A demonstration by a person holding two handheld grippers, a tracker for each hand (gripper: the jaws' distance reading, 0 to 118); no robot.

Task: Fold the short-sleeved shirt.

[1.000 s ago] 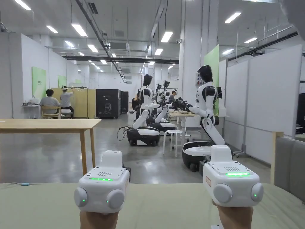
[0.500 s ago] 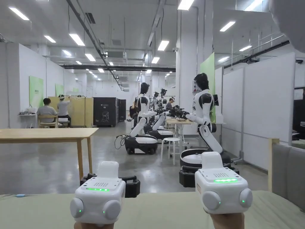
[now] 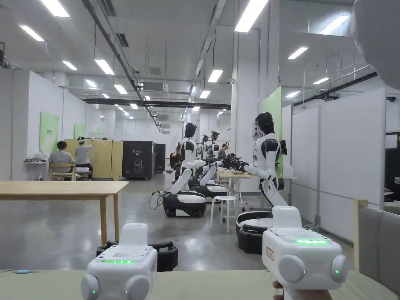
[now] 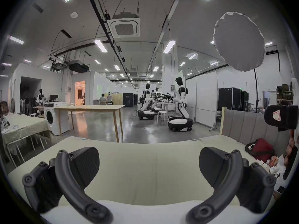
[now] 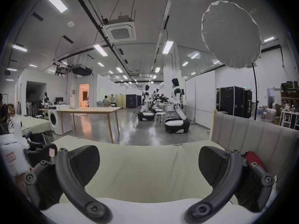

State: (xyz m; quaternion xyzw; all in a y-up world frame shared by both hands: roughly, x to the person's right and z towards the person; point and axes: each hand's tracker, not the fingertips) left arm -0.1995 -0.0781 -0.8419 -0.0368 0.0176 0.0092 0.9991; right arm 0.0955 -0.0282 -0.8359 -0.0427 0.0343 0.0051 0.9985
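Observation:
My left gripper (image 3: 136, 256) and right gripper (image 3: 283, 238) are held side by side over a table under a pale green cloth (image 3: 215, 283). Both point toward the hall. In the left gripper view its jaws (image 4: 148, 164) stand wide open with nothing between them. The right gripper (image 5: 148, 162) is just as open and empty. A white surface (image 4: 145, 211) lies along the bottom of both gripper views; I cannot tell whether it is the shirt. The right gripper (image 4: 281, 117) also shows at the right edge of the left gripper view.
A grey padded panel (image 3: 379, 238) borders the table on the right, with a red bag (image 4: 260, 148) at its foot. Beyond the far edge are a wooden table (image 3: 58, 187), humanoid robots (image 3: 267, 156) and seated people (image 3: 62, 156). A round lamp diffuser (image 4: 239, 41) hangs overhead.
The head camera has tilted up, so both grippers sit lower in the picture and more ceiling shows. Their black jaws now show beyond the white bodies.

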